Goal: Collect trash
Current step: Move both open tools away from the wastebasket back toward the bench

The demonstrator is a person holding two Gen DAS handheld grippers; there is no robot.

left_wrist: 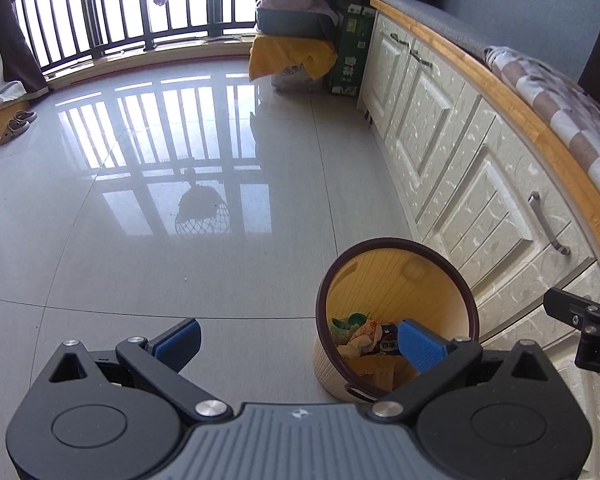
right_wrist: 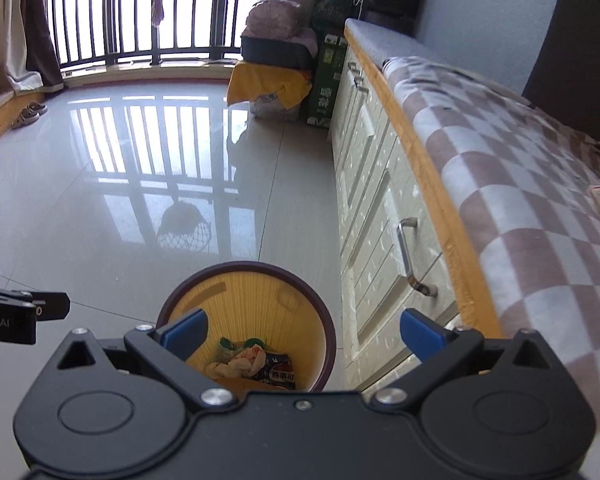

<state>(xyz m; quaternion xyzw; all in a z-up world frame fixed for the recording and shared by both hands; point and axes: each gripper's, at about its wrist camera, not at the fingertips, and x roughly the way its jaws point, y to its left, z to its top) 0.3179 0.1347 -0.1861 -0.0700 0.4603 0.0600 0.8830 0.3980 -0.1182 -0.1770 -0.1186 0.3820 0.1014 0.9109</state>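
Beside the cream cabinet fronts [right_wrist: 364,216] stands the round trash bin [right_wrist: 204,280], its dark rim close to the cabinet base, with crumpled wrappers [right_wrist: 256,362] lying at its bottom. Both the left hand-held gripper [left_wrist: 300,346] and the right hand-held gripper [right_wrist: 302,334] hover above it, blue fingers spread wide and holding nothing. Bare glossy floor [left_wrist: 140,240] stretches open to the left, up to the balcony railing [left_wrist: 120,20]

My left claw [left_wrist: 300,344] is spread wide, blue fingertips [left_wrist: 418,344] well apart — empty. My right claw [right_wrist: 304,334] hangs just beside it, equally wide, holding nothing — both angled downward.
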